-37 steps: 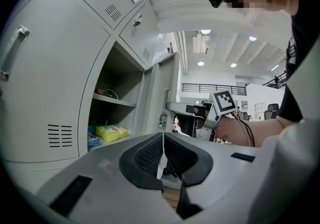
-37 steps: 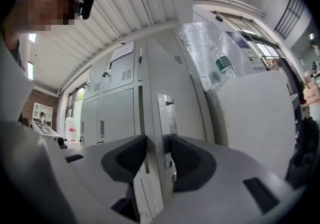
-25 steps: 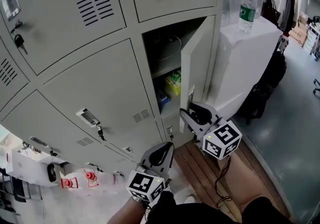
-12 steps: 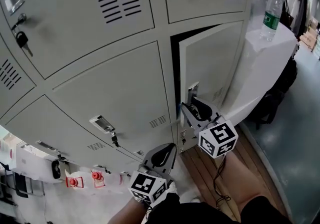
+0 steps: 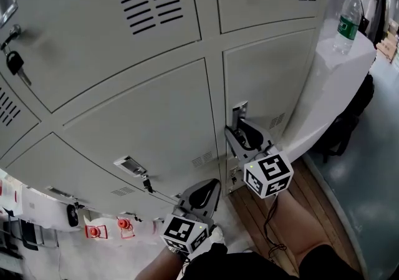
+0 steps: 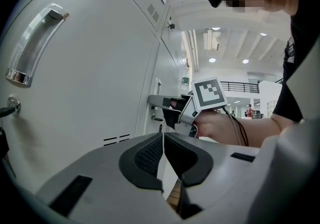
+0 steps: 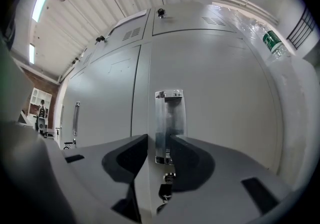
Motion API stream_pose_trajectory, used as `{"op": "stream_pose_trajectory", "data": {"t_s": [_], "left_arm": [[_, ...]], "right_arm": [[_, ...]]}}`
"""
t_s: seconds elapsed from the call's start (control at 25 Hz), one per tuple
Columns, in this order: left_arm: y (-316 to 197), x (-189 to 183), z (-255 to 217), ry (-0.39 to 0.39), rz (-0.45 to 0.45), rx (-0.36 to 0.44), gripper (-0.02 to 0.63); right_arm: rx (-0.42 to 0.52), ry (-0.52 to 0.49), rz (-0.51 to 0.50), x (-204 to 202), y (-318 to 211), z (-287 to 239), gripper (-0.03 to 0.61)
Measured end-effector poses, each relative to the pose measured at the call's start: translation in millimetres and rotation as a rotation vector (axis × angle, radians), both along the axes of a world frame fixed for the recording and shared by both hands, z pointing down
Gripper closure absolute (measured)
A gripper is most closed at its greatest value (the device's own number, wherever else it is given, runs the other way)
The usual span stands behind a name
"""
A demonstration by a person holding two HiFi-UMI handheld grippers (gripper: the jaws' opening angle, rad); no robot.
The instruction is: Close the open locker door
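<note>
Grey lockers [image 5: 143, 116], lower-right locker door [image 5: 274, 79] flush shut, right gripper [image 5: 240, 126] jaws just eased wider, loosely straddling its handle [image 7: 169, 118], left gripper [image 5: 209, 186] clenched empty at bottom centre.

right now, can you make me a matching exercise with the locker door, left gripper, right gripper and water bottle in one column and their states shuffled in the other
1. locker door
2. left gripper
3. right gripper
4. water bottle

a. jaws together, nothing between them
b. upright on the white cabinet
c. shut, flush with its neighbours
d. jaws apart, door handle between them

Pairs: 1-c, 2-a, 3-d, 4-b. The right gripper's jaws have just been opening.
</note>
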State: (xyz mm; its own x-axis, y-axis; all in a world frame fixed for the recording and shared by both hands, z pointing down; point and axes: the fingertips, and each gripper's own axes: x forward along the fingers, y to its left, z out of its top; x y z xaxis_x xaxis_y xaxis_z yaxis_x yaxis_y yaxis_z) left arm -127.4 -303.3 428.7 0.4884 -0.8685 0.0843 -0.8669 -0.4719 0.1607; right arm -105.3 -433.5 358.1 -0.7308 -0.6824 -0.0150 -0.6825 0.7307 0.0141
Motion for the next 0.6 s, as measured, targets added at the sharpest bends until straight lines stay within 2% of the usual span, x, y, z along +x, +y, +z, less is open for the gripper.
{"op": "stream_pose_trajectory", "data": {"t_s": [0.4, 0.6], "left_arm": [[-5, 3, 6, -0.037, 0.016, -0.065, 0.591], [-11, 5, 7, -0.026, 0.024, -0.006, 0.591]], "right_arm": [[0.006, -0.011, -0.109, 1, -2, 2, 0.38], [0.012, -0.012, -0.125, 5, -2, 6, 0.385]]}}
